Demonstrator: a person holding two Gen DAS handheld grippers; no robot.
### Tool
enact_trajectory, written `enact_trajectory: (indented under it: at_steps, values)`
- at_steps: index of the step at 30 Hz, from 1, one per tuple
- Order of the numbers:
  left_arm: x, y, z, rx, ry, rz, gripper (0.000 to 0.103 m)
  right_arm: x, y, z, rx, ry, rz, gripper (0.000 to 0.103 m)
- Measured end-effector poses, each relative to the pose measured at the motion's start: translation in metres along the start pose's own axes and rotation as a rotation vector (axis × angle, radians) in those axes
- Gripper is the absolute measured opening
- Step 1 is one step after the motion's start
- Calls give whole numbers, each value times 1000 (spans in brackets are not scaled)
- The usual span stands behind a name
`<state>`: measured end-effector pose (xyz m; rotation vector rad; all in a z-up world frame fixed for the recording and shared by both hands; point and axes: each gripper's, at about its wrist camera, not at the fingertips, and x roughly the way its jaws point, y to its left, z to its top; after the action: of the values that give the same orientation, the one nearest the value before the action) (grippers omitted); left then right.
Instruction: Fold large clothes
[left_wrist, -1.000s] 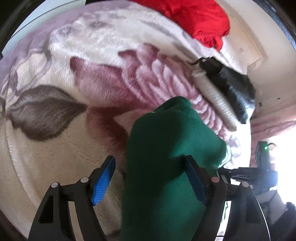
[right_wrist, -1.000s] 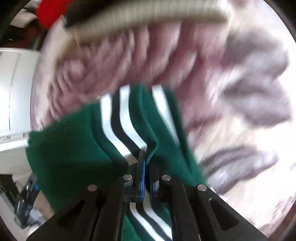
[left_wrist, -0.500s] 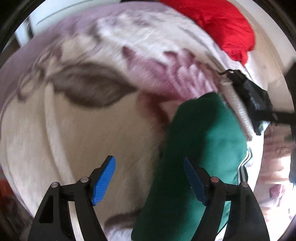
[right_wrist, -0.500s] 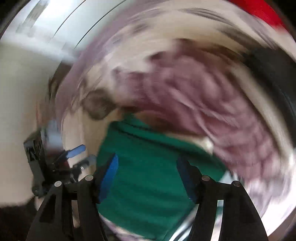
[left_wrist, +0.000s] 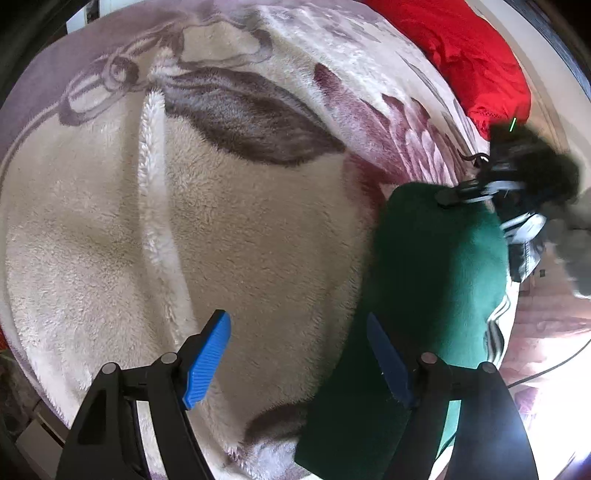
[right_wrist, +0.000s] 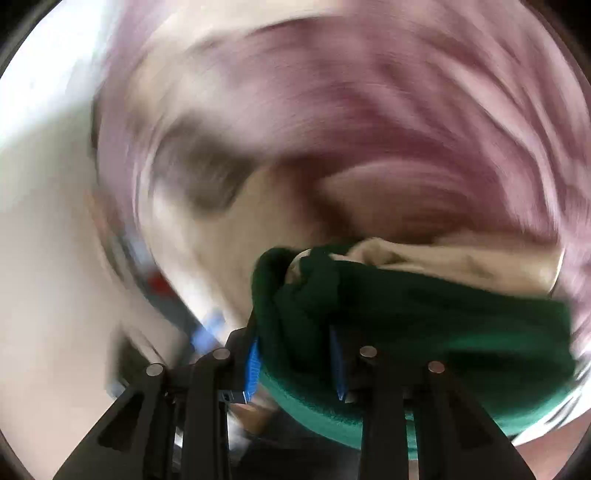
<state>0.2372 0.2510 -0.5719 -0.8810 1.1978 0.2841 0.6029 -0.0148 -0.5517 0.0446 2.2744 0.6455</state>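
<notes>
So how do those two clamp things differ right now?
The left gripper stands wide open with only blanket between its pads; the right gripper is narrower, its jaws closing around a bunch of the green garment. The left view is sharp, the right blurred. Both have black arms and blue pads.

Dark green garment (left_wrist: 424, 295) with white-and-black stripes right of the blue-padded claw; cream-and-mauve floral blanket (left_wrist: 258, 240) ahead; red cloth (left_wrist: 476, 55) beyond

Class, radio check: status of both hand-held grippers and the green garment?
Left hand-held gripper open, empty. Right hand-held gripper closing around green garment fold. Red cloth far off, nothing blocking.
</notes>
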Motion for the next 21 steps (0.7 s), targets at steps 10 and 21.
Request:
enact_trajectory:
  at_steps: [10,21]
  values:
    - [-10,-24,40,106,-30,-80,74,-77,-1,-38,-145,-317,87,79]
    - [77,-123,105,380,116,-223,35,-155,-165,-147,-36,-656,-29,80]
